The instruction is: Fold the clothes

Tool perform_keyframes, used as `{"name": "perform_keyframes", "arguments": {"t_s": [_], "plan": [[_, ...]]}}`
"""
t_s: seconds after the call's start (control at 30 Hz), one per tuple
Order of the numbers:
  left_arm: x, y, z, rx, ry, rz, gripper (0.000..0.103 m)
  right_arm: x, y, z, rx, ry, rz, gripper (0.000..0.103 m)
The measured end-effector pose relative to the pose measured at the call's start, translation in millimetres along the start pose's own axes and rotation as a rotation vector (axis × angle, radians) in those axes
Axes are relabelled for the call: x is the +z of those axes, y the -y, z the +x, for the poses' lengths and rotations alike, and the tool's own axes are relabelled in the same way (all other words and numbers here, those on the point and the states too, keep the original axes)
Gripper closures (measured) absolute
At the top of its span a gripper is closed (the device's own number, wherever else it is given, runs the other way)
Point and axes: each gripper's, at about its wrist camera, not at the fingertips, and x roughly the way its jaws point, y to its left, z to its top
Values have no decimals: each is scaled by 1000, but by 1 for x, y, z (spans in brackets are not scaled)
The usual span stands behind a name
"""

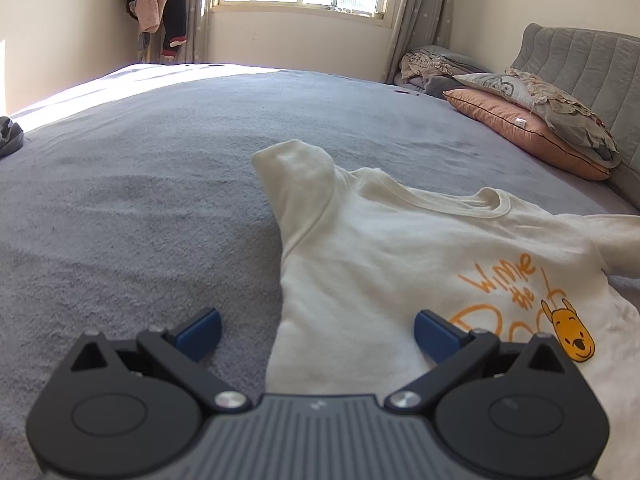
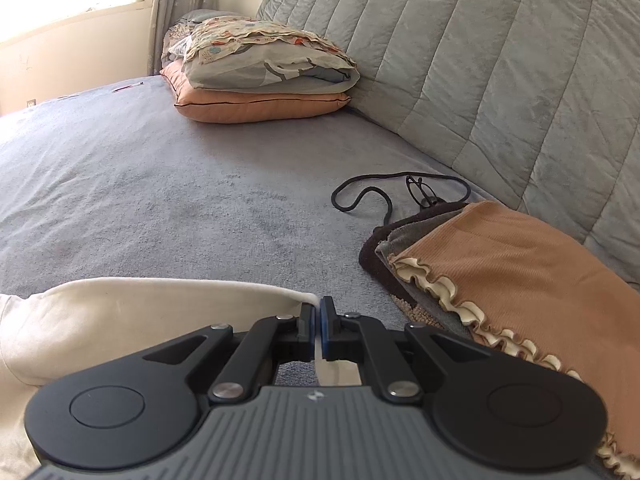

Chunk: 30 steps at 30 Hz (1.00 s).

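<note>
A cream T-shirt (image 1: 380, 248) with an orange print and a yellow bear face lies face up on the grey bed cover (image 1: 140, 184). Its left sleeve (image 1: 296, 172) sticks out toward the far side. My left gripper (image 1: 318, 330) hangs open above the shirt's left side edge, with nothing between its blue pads. In the right wrist view my right gripper (image 2: 319, 312) is shut on the cuff of the shirt's other sleeve (image 2: 160, 304). That sleeve is lifted off the bed cover (image 2: 160, 184) and stretches away to the left.
An orange pillow (image 2: 260, 104) with folded bedding on top lies against the grey quilted headboard (image 2: 500, 60). Folded clothes, the top one brown with a cream ruffle (image 2: 512, 272), sit at the right beside a black cord (image 2: 400, 188). Clothes (image 1: 156, 4) hang by the window.
</note>
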Motion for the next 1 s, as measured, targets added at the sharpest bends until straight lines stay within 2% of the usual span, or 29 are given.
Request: {"name": "perform_keyframes", "arguments": {"t_s": [0.23, 0.5, 0.7, 0.73, 0.83, 0.9, 1.0], "plan": [[3, 0, 0, 2, -3, -1, 0, 31, -17, 57, -9, -115, -40, 100], [8, -7, -1, -1, 35, -90, 0, 43, -36, 105, 13, -152, -129, 95], [9, -7, -1, -6, 45, -121, 0, 50, -24, 105, 45, -126, -150, 78], [9, -5, 0, -9, 40, -122, 0, 53, -20, 102, 53, -119, -145, 73], [8, 1, 0, -5, 34, -89, 0, 60, -7, 93, 9, -69, -145, 57], [6, 3, 0, 2, 34, -74, 0, 65, 3, 87, -23, -48, -132, 57], [5, 6, 1, 16, 32, -60, 0, 65, 26, 80, -21, -44, -63, 56]]}}
